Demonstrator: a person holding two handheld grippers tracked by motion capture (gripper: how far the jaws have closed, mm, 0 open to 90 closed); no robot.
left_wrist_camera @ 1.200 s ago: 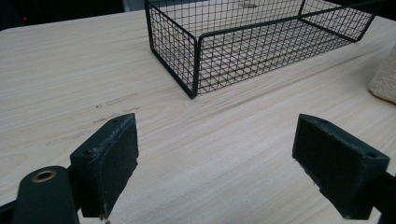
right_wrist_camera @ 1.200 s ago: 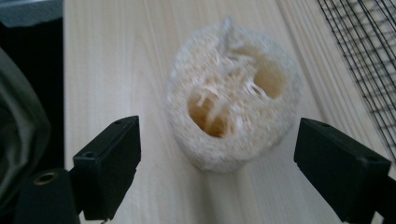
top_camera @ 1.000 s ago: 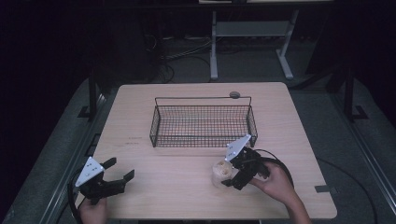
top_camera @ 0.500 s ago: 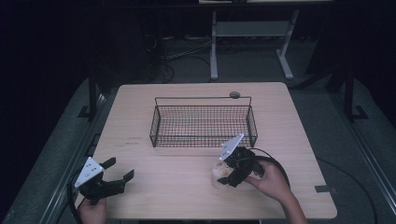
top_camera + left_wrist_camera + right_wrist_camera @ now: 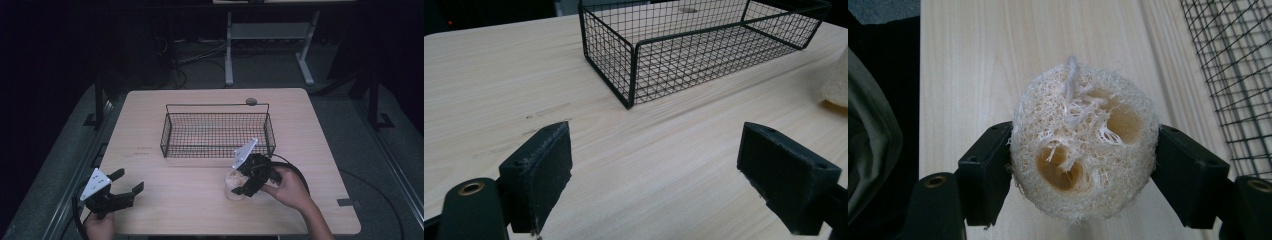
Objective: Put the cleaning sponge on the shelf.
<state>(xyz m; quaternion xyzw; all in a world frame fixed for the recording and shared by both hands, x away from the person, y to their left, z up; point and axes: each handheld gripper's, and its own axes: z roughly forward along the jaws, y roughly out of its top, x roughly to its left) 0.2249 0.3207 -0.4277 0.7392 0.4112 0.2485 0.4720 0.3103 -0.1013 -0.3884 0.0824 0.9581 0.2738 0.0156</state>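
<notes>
We see a pale wooden rectangular desk [image 5: 150, 120] under dim light, with dark floor around it. On its far half sits a black wire-mesh rectangular basket [image 5: 172, 135], its long side running across the desk; its mesh floor looks bare in the left gripper view, where its near corner [image 5: 630, 75] stands well ahead of the tongs. A small round grey disc [image 5: 251, 101] lies on the desk just behind the basket's far rim.

Next in size are the 2 hands. The right hand [image 5: 290, 186] comes in from the bottom right and holds the right tongs [image 5: 239, 184], which carry a grey 3-cornered plate [image 5: 244, 153] on top and sit just in front of the basket's near right corner. These tongs are clenched on a cream, round, fibrous loofah sponge [image 5: 1083, 160]: in the right gripper view its 2 black pads press against both flanks of the sponge, whose face shows 2 hollow openings. The sponge [image 5: 233, 183] is near the desk surface; we cannot tell whether it touches it.

The left hand [image 5: 100, 229] holds the left tongs [image 5: 127, 181] at the near left corner of the desk, well apart from the basket. Their jaws are released and spread wide, with bare wood between the pads [image 5: 546, 175].
</notes>
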